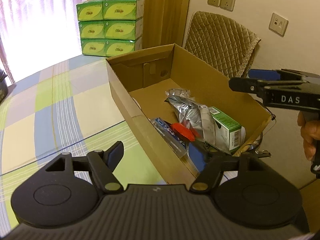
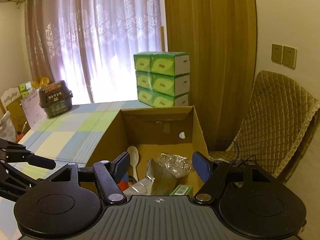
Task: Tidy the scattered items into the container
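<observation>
The left gripper (image 1: 160,156) is held with its two black fingers spread wide, and nothing is found between them; one finger is over the checked tablecloth (image 1: 60,104), the other is at the near corner of the open brown cardboard box (image 1: 140,124). The right gripper (image 2: 160,167) is also kept wide apart and empty, and it is placed above the near end of the same box, with its blue pads (image 2: 202,166) on both sides of the opening. In the left wrist view a hand (image 1: 309,134) is seen on its handle.

Inside the box several items are already laid: a crumpled silver foil bag (image 1: 188,110), a green and white carton with a barcode (image 1: 228,130) touching the bag, a red ridged plastic piece (image 1: 183,131), a blue and white flat packet (image 1: 170,134) against the near wall, and a white plastic spoon (image 2: 133,158) along the left wall.

Behind the box a stack of green tissue packs (image 1: 110,26) is placed on the table. A chair with a quilted beige cover (image 1: 220,40) is seen beside the box, near the wall sockets (image 1: 221,0).
</observation>
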### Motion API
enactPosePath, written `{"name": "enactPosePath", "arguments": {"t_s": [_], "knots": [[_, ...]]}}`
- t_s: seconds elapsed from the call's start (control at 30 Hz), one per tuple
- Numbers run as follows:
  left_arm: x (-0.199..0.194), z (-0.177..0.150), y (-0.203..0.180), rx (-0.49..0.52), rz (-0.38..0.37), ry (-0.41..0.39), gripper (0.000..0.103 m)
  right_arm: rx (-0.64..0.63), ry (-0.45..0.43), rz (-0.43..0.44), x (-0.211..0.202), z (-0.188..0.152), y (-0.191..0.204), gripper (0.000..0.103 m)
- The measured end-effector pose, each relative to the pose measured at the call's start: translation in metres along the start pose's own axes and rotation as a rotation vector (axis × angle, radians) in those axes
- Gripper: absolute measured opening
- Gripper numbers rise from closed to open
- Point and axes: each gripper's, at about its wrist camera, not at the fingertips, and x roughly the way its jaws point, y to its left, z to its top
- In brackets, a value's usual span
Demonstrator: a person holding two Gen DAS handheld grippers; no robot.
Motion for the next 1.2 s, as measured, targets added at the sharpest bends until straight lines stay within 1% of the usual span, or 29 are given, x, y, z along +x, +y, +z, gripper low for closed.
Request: {"name": "enactPosePath", "arguments": {"t_s": [0.13,0.2,0.3,0.33,0.37,0.4,0.43,0.67,0.8,1.0,1.07,1.2], "knots": [[-0.005,-0.005,-0.004,-0.003,0.029,0.006,0.086,0.003,0.01,-0.003,-0.005,-0.005,0.001,0.075],[-0.007,-0.008,-0.006,-0.007,0.048,0.007,0.094,0.004,0.019,-0.006,-0.007,-0.008,0.002,0.075],[-0.01,-0.013,-0.01,-0.008,0.068,0.01,0.098,0.01,0.034,-0.009,-0.012,-0.014,0.003,0.075],[-0.011,-0.014,-0.011,-0.01,0.069,0.013,0.099,0.012,0.039,-0.01,-0.013,-0.017,0.003,0.076],[-0.012,-0.016,-0.012,-0.014,0.067,0.017,0.101,0.013,0.046,-0.012,-0.015,-0.019,0.003,0.08],[-0.013,-0.018,-0.013,-0.018,0.067,0.021,0.101,0.015,0.05,-0.016,-0.017,-0.022,0.003,0.095],[-0.013,-0.02,-0.015,-0.023,0.067,0.024,0.101,0.019,0.046,-0.021,-0.02,-0.024,0.003,0.1],[-0.022,-0.032,-0.023,-0.046,0.058,0.032,0.102,0.02,0.048,-0.03,-0.04,-0.033,0.006,0.1],[-0.028,-0.04,-0.028,-0.058,0.081,0.031,0.102,0.021,0.05,-0.041,-0.05,-0.036,0.007,0.1],[-0.039,-0.05,-0.03,-0.096,0.081,0.032,0.102,0.02,0.054,-0.048,-0.064,-0.039,0.012,0.1],[-0.042,-0.053,-0.031,-0.115,0.082,0.044,0.102,0.019,0.059,-0.049,-0.068,-0.04,0.015,0.1],[-0.051,-0.06,-0.036,-0.14,0.099,0.053,0.102,0.024,0.08,-0.058,-0.076,-0.042,0.022,0.1]]}}
